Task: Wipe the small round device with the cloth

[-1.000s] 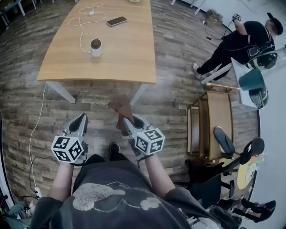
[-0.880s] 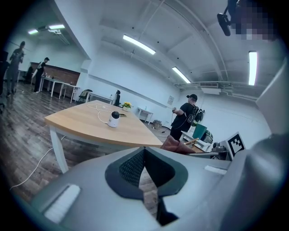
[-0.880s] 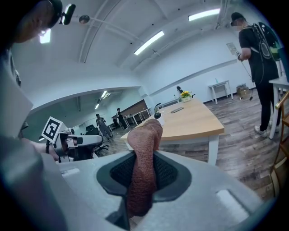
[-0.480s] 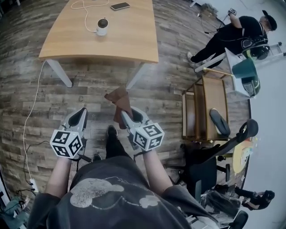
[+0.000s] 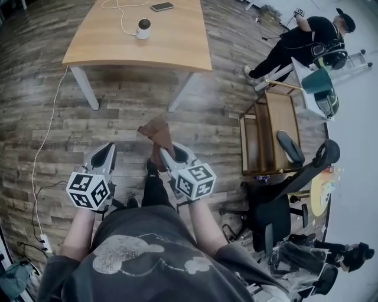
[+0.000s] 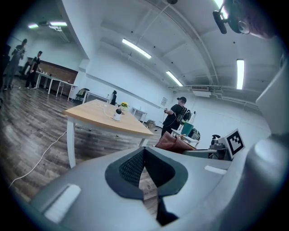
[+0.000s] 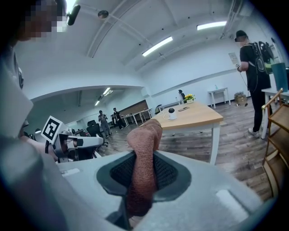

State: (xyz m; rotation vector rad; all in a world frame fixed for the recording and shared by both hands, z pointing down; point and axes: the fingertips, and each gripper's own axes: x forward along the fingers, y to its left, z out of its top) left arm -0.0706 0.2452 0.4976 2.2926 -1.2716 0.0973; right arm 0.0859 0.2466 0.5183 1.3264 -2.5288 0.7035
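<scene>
Right gripper view shows us the right tongs (image 7: pixel 143 175) clamped tight on the brown cloth (image 7: pixel 144 144), whose free end sticks up past the tips. Our left tongs (image 6: pixel 144 168) are closed with nothing between them. The small round device (image 5: pixel 143 28) stands on the counter (image 5: pixel 171 41), towards its far edge. Both tongs are well short of the counter, over the floor (image 5: pixel 118 112).

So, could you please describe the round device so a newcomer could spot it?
Find the wooden table at the head view's top. On it stands the device: white, upright, with a dark round face, unlike the flat dark phone beyond it.
</scene>
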